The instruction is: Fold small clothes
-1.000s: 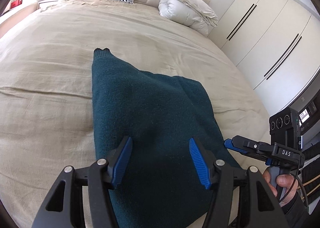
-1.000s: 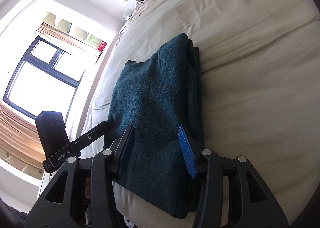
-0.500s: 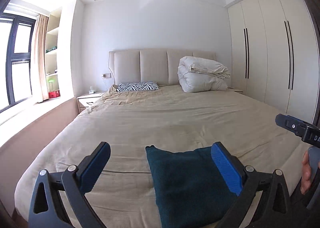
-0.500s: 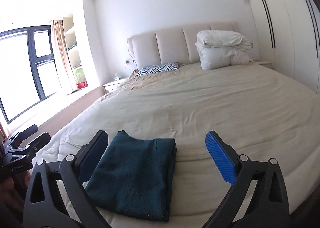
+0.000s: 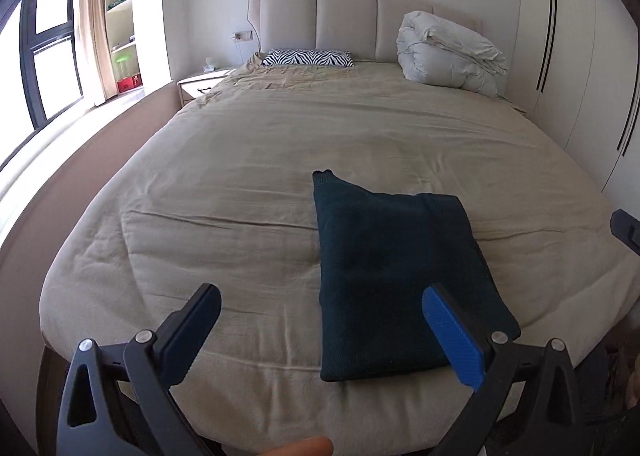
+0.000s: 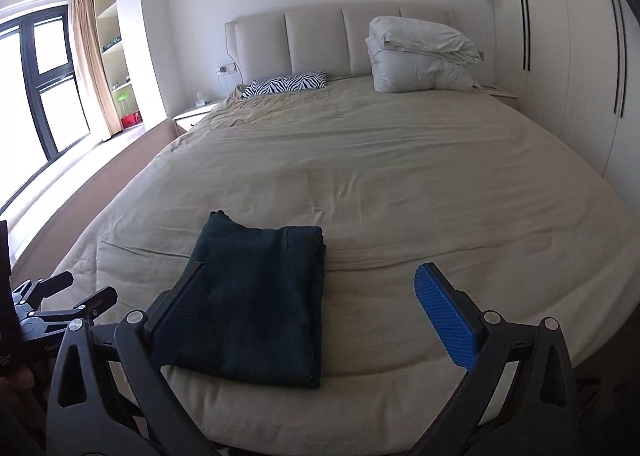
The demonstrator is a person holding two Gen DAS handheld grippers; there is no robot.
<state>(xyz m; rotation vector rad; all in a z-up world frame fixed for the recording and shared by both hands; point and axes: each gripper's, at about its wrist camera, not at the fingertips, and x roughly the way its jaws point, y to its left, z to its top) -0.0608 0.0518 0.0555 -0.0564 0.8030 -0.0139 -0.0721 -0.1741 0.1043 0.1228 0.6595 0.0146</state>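
A dark teal knitted garment lies folded into a flat rectangle near the foot of the beige bed; the right wrist view shows the same garment at lower left. My left gripper hovers above and short of the bed's foot, jaws wide open and empty. The right gripper is likewise wide open with nothing between its blue pads, held back from the garment. In the right wrist view the left gripper appears at the left edge.
A zebra-print pillow and a folded white duvet sit by the headboard. White wardrobes line the right wall. A nightstand and a window are at the left.
Both grippers opened wide and pulled up and back from the folded garment, which stays on the bed. The views tilted up, then back down a little.
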